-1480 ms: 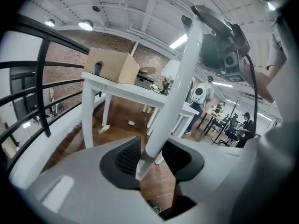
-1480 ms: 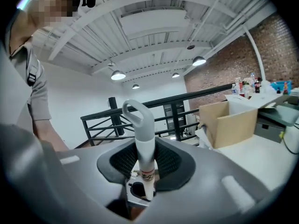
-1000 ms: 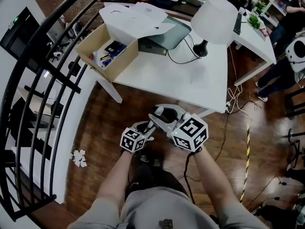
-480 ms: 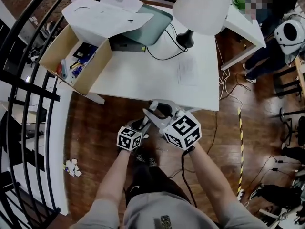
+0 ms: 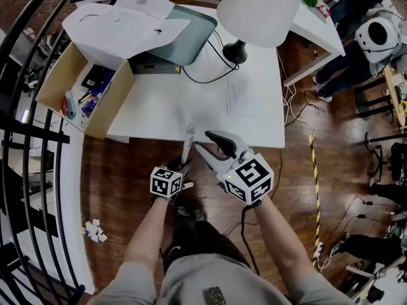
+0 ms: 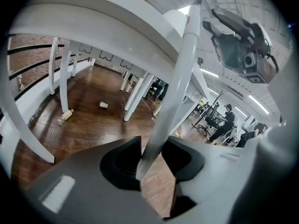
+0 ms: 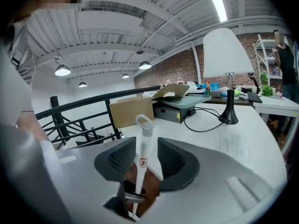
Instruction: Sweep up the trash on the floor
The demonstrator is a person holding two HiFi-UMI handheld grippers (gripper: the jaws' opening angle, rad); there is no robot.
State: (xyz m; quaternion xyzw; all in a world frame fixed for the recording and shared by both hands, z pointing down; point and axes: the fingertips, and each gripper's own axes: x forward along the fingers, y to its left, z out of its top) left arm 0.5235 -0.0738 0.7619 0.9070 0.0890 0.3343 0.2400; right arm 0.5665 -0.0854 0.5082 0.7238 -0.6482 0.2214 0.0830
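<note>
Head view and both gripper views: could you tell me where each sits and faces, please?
Head view: on the person's head, looking down at white table, forearms, left gripper, right gripper.
Left gripper view: on the left gripper, facing floor under the table; jaws grip a white handle.
Right gripper view: on the right gripper, facing the lamp; jaws just opening, handle between, untouched.
All share the handle.

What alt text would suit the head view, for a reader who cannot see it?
Seen from above, a person stands at a white table on a wooden floor, the left gripper shut on a white handle. The right gripper has just been opening its jaws, the handle loose between them. Paper trash lies on the floor at left.
</note>
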